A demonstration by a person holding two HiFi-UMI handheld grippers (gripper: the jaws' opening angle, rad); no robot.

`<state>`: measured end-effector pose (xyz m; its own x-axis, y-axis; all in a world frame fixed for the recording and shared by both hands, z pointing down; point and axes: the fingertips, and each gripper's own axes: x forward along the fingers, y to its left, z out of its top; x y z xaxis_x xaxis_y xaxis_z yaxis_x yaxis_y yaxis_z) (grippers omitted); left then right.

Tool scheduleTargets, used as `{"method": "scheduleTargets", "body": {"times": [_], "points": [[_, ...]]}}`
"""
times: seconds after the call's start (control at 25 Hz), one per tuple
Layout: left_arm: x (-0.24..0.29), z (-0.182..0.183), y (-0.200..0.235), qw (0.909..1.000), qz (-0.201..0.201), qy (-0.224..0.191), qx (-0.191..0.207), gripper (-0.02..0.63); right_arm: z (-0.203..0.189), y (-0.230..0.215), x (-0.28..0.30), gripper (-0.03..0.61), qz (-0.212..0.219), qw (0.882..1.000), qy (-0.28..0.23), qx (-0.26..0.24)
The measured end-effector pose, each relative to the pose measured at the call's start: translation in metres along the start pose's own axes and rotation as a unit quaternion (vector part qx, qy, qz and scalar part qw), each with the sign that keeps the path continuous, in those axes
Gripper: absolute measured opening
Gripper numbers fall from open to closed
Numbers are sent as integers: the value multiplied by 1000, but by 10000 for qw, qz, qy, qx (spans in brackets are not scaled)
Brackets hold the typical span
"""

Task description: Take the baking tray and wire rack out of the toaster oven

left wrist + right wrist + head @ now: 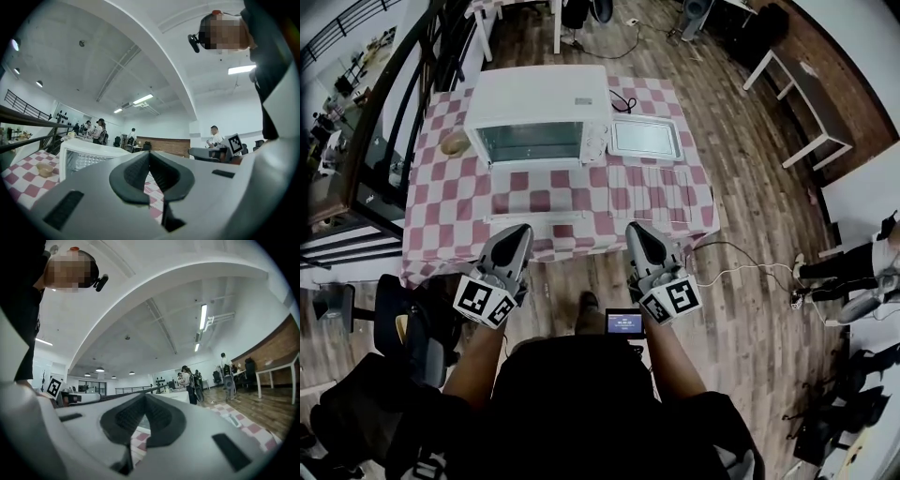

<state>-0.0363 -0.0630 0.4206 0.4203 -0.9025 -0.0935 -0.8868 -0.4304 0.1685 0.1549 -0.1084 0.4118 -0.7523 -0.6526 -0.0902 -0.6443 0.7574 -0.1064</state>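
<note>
A white toaster oven stands at the back left of the checked table, its glass front facing me. To its right a silver baking tray lies flat on the cloth. In front of the tray a wire rack also lies flat. My left gripper and right gripper hang side by side over the table's front edge, both shut and empty. In the left gripper view the pads meet at the left gripper, with the oven beyond. The right gripper likewise shows its pads pressed together.
A small brown bowl sits left of the oven. A black cable trails behind it. A black chair stands at my left, a railing beyond. A white bench is far right. People stand in the background.
</note>
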Motion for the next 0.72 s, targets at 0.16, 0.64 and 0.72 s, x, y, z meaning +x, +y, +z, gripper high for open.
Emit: {"method": "scheduleTargets", "body": {"times": [0.16, 0.64, 0.72], "points": [[-59, 14, 9, 9998, 53, -159, 71, -6, -4, 56, -14, 3, -102, 9994, -8, -321], [-225, -8, 11, 9997, 184, 135, -51, -6, -45, 209, -73, 3, -408, 9975, 232, -520], [-246, -15, 10, 9993, 332, 170, -30, -7, -56, 224, -81, 2, -387, 9972, 359, -533]]}}
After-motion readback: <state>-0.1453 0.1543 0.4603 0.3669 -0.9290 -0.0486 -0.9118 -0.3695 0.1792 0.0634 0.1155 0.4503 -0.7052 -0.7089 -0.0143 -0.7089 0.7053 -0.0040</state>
